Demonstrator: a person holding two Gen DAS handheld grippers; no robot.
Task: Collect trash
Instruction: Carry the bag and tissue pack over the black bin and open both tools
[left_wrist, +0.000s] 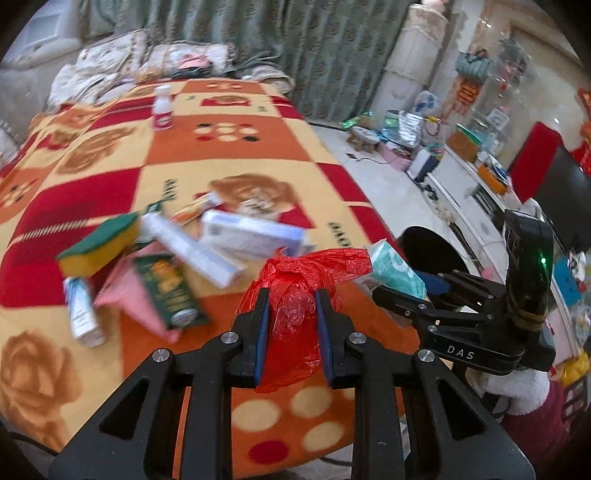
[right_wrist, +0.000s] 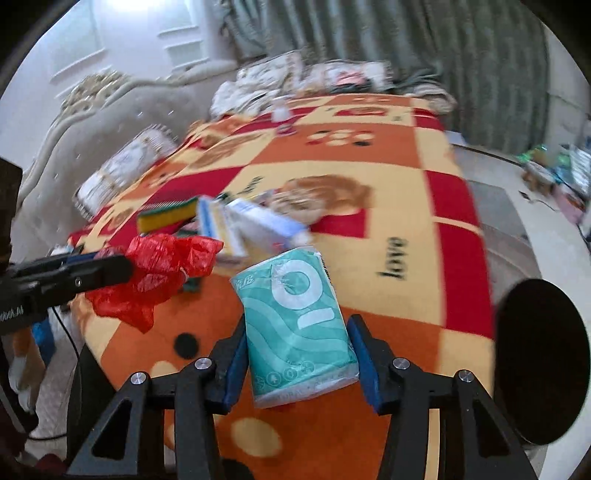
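Note:
My left gripper (left_wrist: 291, 299) is shut on a crumpled red plastic bag (left_wrist: 299, 295) and holds it above the patterned blanket (left_wrist: 229, 147). The bag also shows in the right wrist view (right_wrist: 162, 266), with the left gripper (right_wrist: 110, 271) at the left edge. My right gripper (right_wrist: 297, 325) is shut on a teal tissue pack (right_wrist: 295, 325), held above the blanket (right_wrist: 406, 221). The right gripper (left_wrist: 402, 295) with the tissue pack (left_wrist: 395, 267) shows at the right in the left wrist view. A black round bin (right_wrist: 539, 362) stands right of the bed (left_wrist: 432, 251).
A pile lies on the blanket: a green-yellow sponge (left_wrist: 99, 243), white boxes (left_wrist: 251, 232), a green packet (left_wrist: 166, 291), a pink cloth (left_wrist: 129, 295), a small tube (left_wrist: 83, 317). A white bottle (left_wrist: 162, 109) stands far back. Pillows and curtain are behind; cluttered floor and cabinet are at right.

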